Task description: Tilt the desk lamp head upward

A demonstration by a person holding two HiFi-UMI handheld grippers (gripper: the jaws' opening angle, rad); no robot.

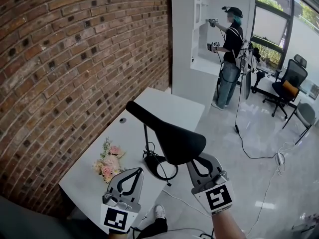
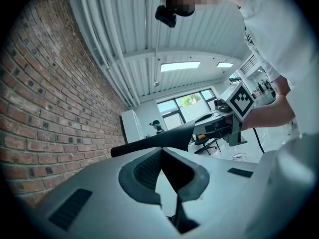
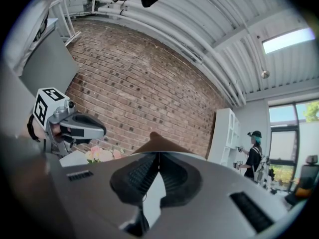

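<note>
A black desk lamp stands on the white desk (image 1: 169, 101), with its ring-shaped base (image 1: 160, 167) near the front edge. Its long flat head (image 1: 169, 133) slants from upper left down to a wide end at the right. My right gripper (image 1: 197, 164) is shut, its tip tucked under that wide end; whether it touches cannot be told. In the right gripper view the lamp head (image 3: 154, 139) shows just past the shut right gripper (image 3: 158, 153). My left gripper (image 1: 135, 171) is shut and holds nothing, left of the base. The lamp head (image 2: 154, 142) crosses beyond the left gripper (image 2: 160, 151).
A small bunch of pink flowers (image 1: 108, 163) lies on the desk's left side, against the brick wall (image 1: 75, 59). A cable runs off the lamp base over the desk edge. Farther back a person (image 1: 230, 54) stands at a white cabinet, near an office chair (image 1: 289, 81).
</note>
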